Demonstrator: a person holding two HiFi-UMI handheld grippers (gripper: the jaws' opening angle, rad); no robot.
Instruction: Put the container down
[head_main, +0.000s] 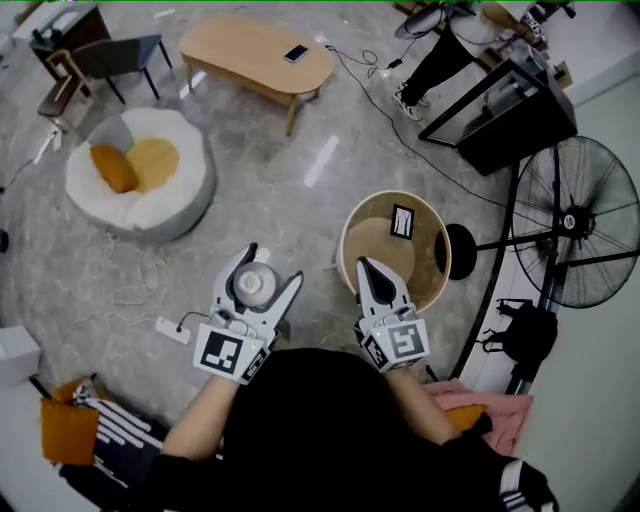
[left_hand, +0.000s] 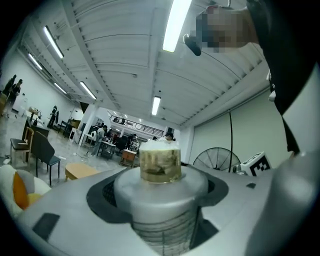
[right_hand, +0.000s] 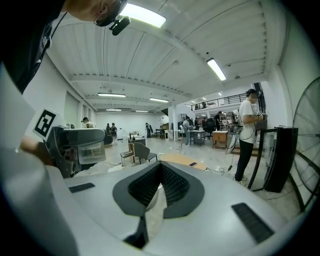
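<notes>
The container (head_main: 251, 283) is a small round jar with a grey lid, a yellowish knob (left_hand: 160, 161) on top and a ribbed clear body (left_hand: 165, 231). My left gripper (head_main: 272, 266) is shut on it and holds it in the air in front of the person's body, above the floor. The right gripper view shows the same jar (right_hand: 93, 150) off to the left. My right gripper (head_main: 364, 266) is held beside it, over the near edge of a round wooden side table (head_main: 352, 226). Its jaws are together with nothing in them (right_hand: 160, 170).
A small dark card (head_main: 403, 221) lies on the round table. A standing fan (head_main: 585, 222) is at the right. A white beanbag (head_main: 190, 175) with orange cushions sits at the left, an oval wooden table (head_main: 250, 55) farther off. A power strip (head_main: 172, 329) and cables lie on the floor.
</notes>
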